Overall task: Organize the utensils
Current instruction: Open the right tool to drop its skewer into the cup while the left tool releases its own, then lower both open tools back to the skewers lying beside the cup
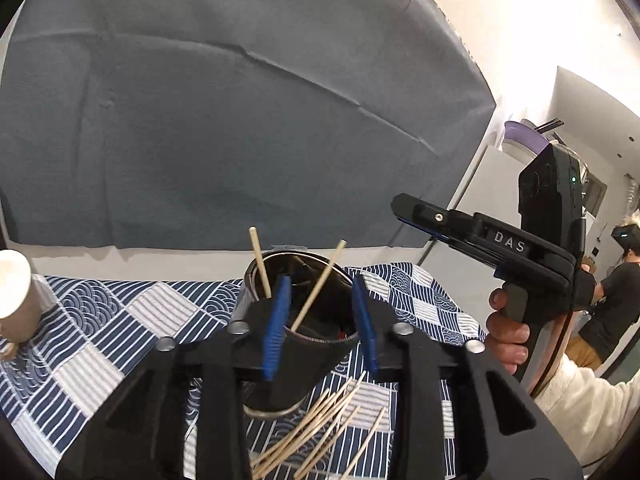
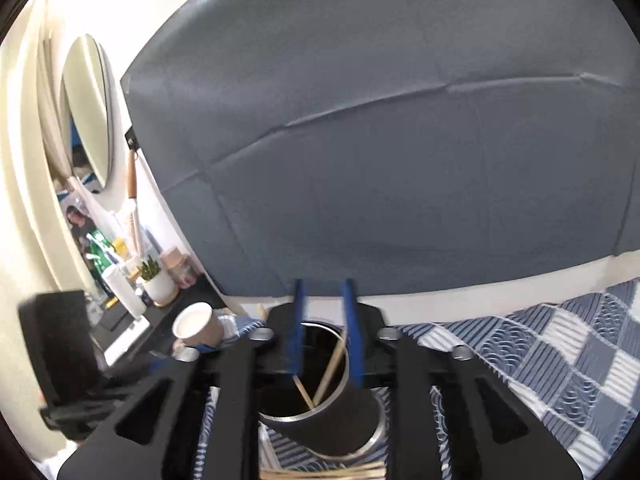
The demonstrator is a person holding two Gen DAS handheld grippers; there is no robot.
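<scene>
A dark metal cup (image 1: 304, 344) stands on the blue patterned tablecloth (image 1: 92, 340) with two wooden sticks (image 1: 316, 292) leaning inside it. My left gripper (image 1: 320, 320) is open, its blue pads on either side of the cup's rim without gripping it. Several loose wooden sticks (image 1: 320, 432) lie on the cloth in front of the cup. My right gripper (image 2: 325, 320) hovers open and empty above the same cup (image 2: 320, 400), whose sticks (image 2: 330, 368) show inside. It also shows in the left wrist view (image 1: 440, 224), raised at the right. More sticks (image 2: 320, 474) lie below.
A paper cup (image 1: 14, 296) stands at the left on the cloth, also seen in the right wrist view (image 2: 198, 326). A grey backdrop (image 1: 240, 120) hangs behind the table. A shelf with bottles and a small plant (image 2: 154, 280) is at the left. A person (image 1: 616, 280) stands at the far right.
</scene>
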